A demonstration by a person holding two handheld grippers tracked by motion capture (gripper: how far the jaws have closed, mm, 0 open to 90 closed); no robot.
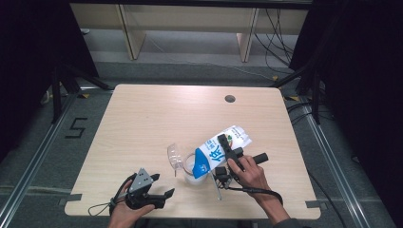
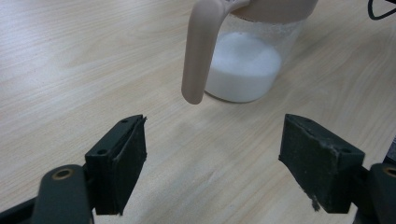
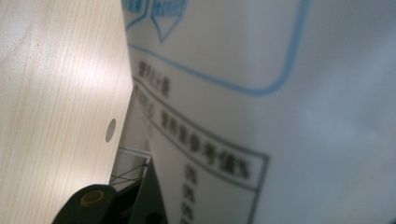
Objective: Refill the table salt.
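My right tongs (image 1: pixel 227 153) grip the milk carton (image 1: pixel 219 150), tilted spout-down over the clear jug (image 1: pixel 192 167) mid-worktop (image 1: pixel 142 118). White fill sits in the jug's bottom. My left tongs (image 1: pixel 159 190) rest released, near the front edge, empty.

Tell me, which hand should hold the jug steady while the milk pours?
Probably the left. The left gripper is open and empty, its fingers facing the jug. The right gripper is busy tilting the milk carton over it.
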